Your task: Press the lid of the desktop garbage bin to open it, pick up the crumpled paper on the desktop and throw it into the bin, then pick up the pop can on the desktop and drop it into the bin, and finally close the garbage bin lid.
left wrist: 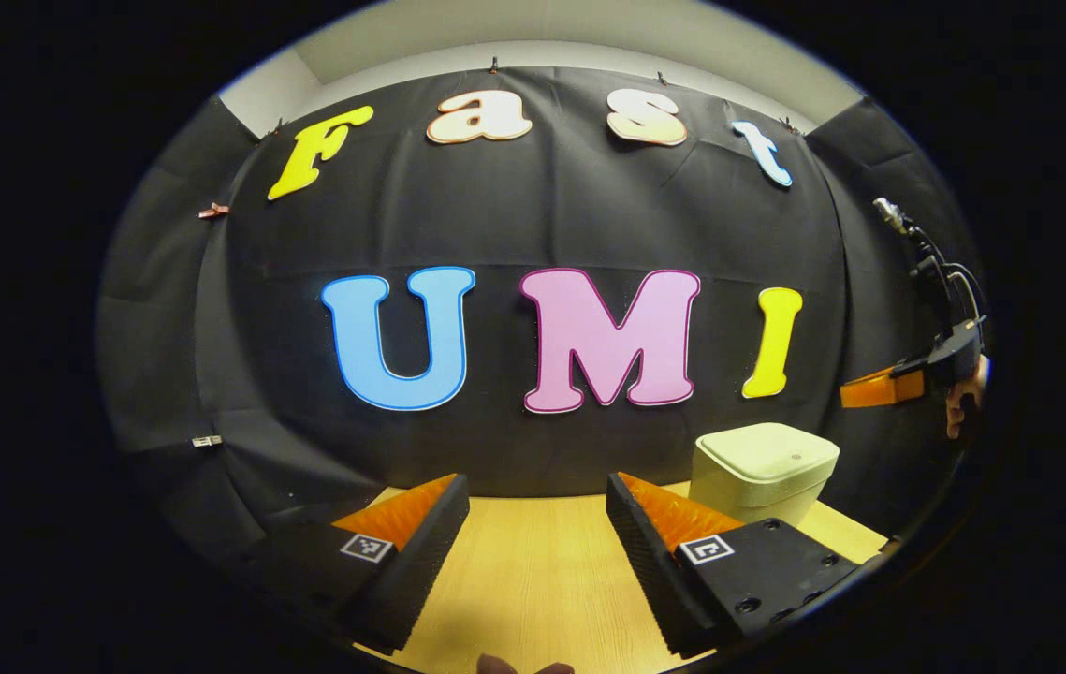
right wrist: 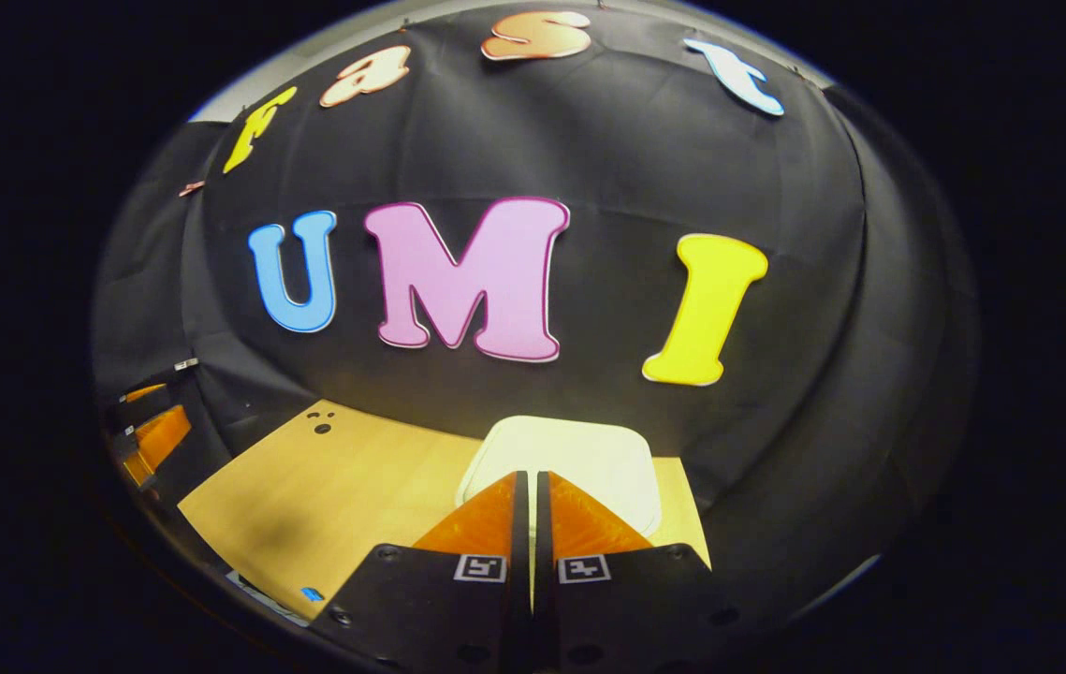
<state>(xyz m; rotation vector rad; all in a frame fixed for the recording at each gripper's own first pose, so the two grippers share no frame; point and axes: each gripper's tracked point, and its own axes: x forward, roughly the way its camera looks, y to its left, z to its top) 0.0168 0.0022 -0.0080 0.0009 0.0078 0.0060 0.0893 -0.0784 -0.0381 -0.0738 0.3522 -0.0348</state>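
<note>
In the right gripper view, the right gripper is seen with its two fingers brought together, nothing between them, their tips held directly above the near edge of the pale, cream-coloured, rounded-square plastic desktop garbage bin. The bin's flat lid is down, so its inside cannot be seen. The bin lies straight ahead and just below these fingers, so a downward press is judged to be the coming move, and this gripper is plainly the nearer one. In the left gripper view, the left gripper is held with its fingers spread wide and empty over the light wooden table, well apart from the bin, which stands near the table's far right corner against the black cloth wall. No crumpled paper or pop can is made out.
</note>
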